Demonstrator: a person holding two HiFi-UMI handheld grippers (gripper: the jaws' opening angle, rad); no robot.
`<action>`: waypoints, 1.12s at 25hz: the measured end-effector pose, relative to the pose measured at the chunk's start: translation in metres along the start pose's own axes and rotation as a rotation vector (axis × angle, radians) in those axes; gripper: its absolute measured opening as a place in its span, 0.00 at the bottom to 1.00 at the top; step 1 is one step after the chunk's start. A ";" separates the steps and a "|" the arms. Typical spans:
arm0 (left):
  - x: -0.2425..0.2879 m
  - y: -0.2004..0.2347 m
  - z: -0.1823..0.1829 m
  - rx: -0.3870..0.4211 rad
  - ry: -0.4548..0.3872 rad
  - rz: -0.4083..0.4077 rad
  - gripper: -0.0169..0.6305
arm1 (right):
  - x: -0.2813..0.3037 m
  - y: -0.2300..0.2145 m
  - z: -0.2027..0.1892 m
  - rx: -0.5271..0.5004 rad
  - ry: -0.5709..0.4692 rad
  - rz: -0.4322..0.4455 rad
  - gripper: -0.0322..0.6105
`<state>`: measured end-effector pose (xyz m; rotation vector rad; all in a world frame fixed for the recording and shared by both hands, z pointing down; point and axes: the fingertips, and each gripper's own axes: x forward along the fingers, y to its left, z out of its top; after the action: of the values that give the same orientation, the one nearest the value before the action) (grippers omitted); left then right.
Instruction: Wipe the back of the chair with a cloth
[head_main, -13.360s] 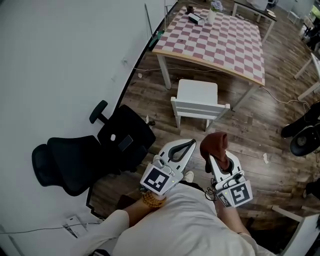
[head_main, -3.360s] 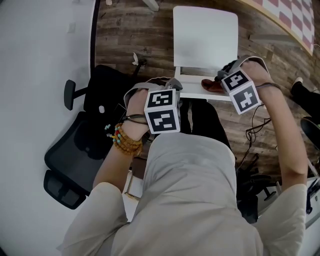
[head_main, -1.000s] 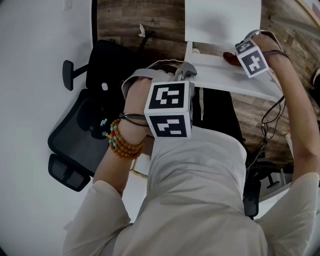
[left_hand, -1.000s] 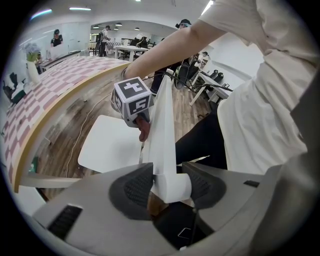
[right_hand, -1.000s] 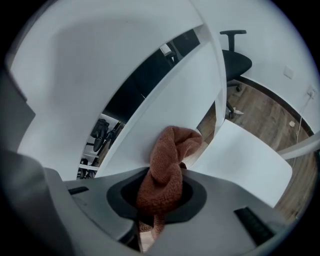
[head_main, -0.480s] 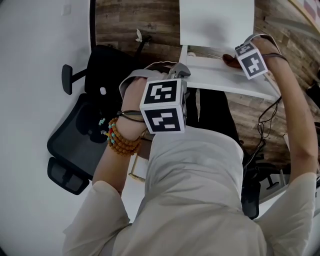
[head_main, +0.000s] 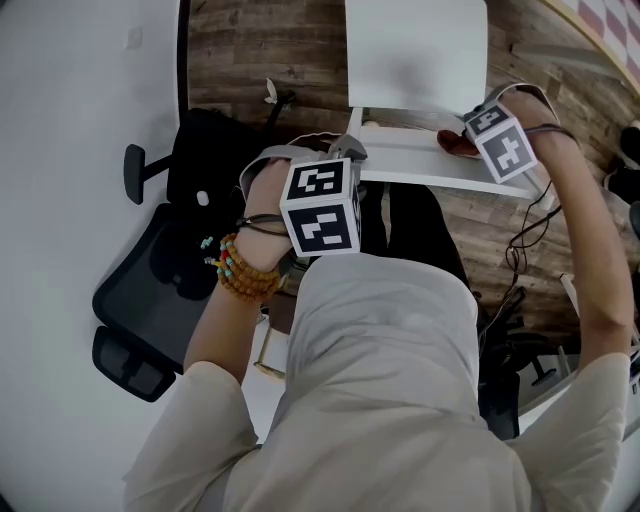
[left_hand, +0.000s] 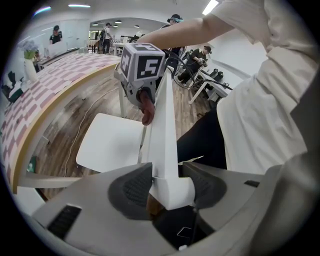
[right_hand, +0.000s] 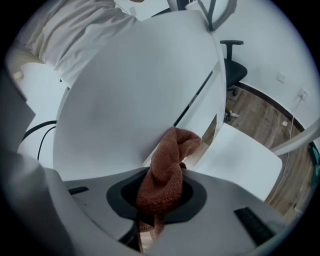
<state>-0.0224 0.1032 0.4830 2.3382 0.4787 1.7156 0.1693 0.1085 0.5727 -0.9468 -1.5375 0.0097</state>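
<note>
A white chair stands in front of me, its seat (head_main: 415, 50) beyond the flat backrest (head_main: 440, 168). My left gripper (head_main: 348, 150) is shut on the left end of the backrest (left_hand: 162, 125), which sits edge-on between the jaws in the left gripper view. My right gripper (head_main: 466, 136) is shut on a rust-brown cloth (head_main: 453, 143) and holds it against the backrest near its right part. In the right gripper view the cloth (right_hand: 167, 172) bunches out of the jaws and touches the broad white backrest (right_hand: 130, 95). The right gripper (left_hand: 142, 67) and hanging cloth (left_hand: 146, 109) also show in the left gripper view.
A black office chair (head_main: 160, 290) stands close on the left against a white wall (head_main: 70, 120). Cables (head_main: 525, 240) trail over the wood floor on the right. A checkered table (left_hand: 45, 85) stands beyond the white chair, with people farther back in the room.
Since 3.4 s ago the right gripper has slid the cloth rightward along the backrest; over the last second it has barely shifted. The left gripper has kept its hold on the left end.
</note>
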 end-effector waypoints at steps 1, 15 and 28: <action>0.000 0.000 0.000 -0.001 0.002 0.000 0.37 | -0.004 0.003 0.001 -0.005 0.000 -0.006 0.17; 0.005 0.000 0.002 -0.016 0.012 -0.009 0.38 | -0.053 0.047 0.008 -0.064 0.049 -0.083 0.17; 0.005 0.000 0.002 -0.020 0.030 -0.003 0.38 | -0.066 0.074 -0.002 -0.066 0.079 -0.089 0.17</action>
<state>-0.0193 0.1053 0.4873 2.2994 0.4682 1.7483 0.2044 0.1193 0.4807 -0.9191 -1.5131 -0.1407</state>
